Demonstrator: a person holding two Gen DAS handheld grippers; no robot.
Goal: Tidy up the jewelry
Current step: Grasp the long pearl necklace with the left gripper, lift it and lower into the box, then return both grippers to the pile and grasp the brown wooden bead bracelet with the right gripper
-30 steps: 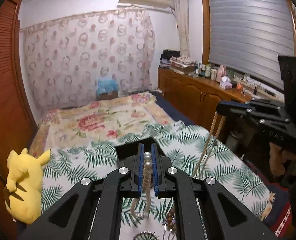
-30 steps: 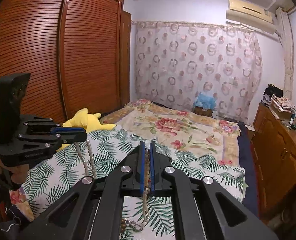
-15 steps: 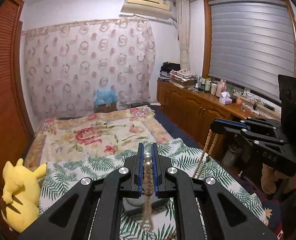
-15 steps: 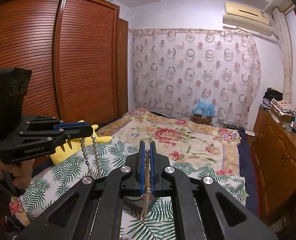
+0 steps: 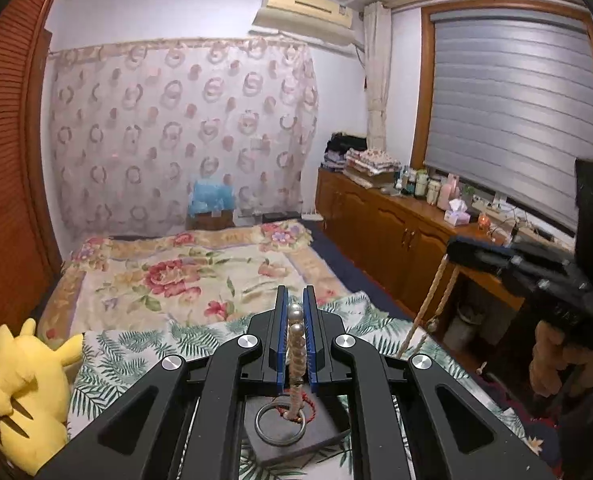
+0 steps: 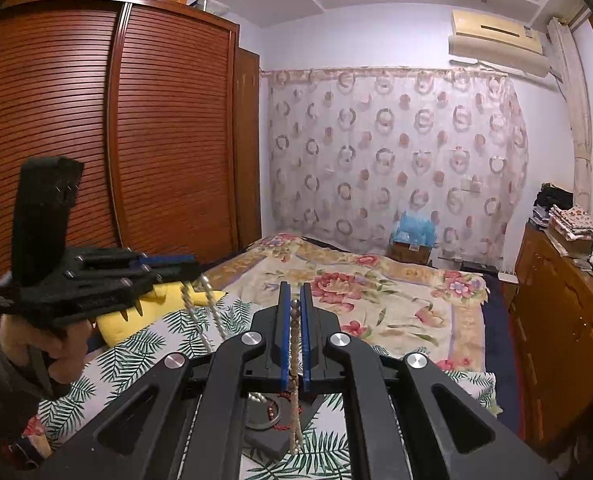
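The left tool (image 5: 295,316) is clenched on a round-beaded pearl strand (image 5: 296,336) that hangs toward a dark square tray (image 5: 296,440) holding a metal ring (image 5: 282,420). The right tool (image 6: 295,308) pinches a finer bead chain (image 6: 294,344) over the same tray on the leaf-print bed (image 6: 136,356), with open bedding beyond.

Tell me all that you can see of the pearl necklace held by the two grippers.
The pearl necklace is a string of round, whitish, glossy beads. The left gripper is shut on one part and the right gripper on another; doubled strands hang down from each. Below it lies a dark pad with a metal ring.
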